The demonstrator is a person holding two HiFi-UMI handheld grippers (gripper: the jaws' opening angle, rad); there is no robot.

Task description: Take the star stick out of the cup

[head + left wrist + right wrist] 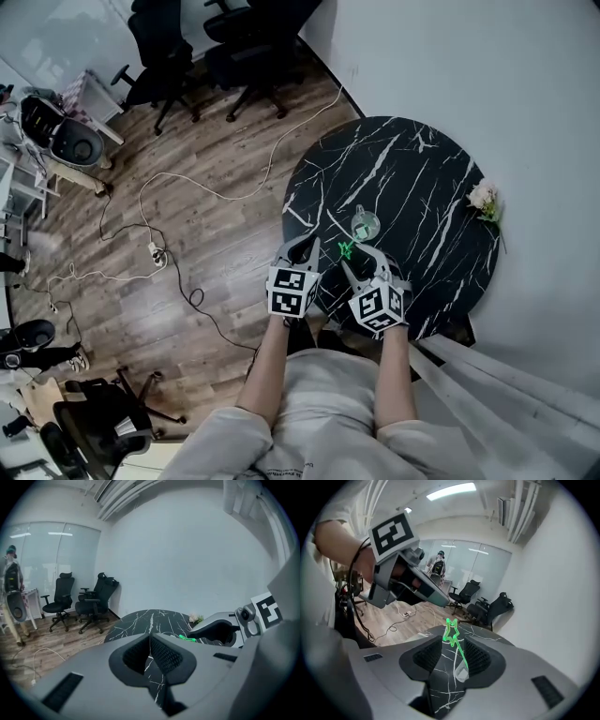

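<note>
A green star stick (345, 249) lies out of the clear cup (365, 225), just in front of it on the round black marble table (412, 159). In the right gripper view the star (451, 632) and its thin stem sit between the jaws of my right gripper (452, 656). The jaws stand wide apart and neither pad presses on it. In the head view my right gripper (359, 257) is right behind the stick. My left gripper (309, 243) hovers beside it on the left, and its pads (161, 654) meet with nothing between them. The left gripper view shows the stick (187, 638) by the right gripper's tip.
A small bunch of flowers (484, 199) lies at the table's right edge, against the white wall. Cables and a power strip (157, 253) run over the wooden floor to the left. Office chairs (253, 47) stand at the back.
</note>
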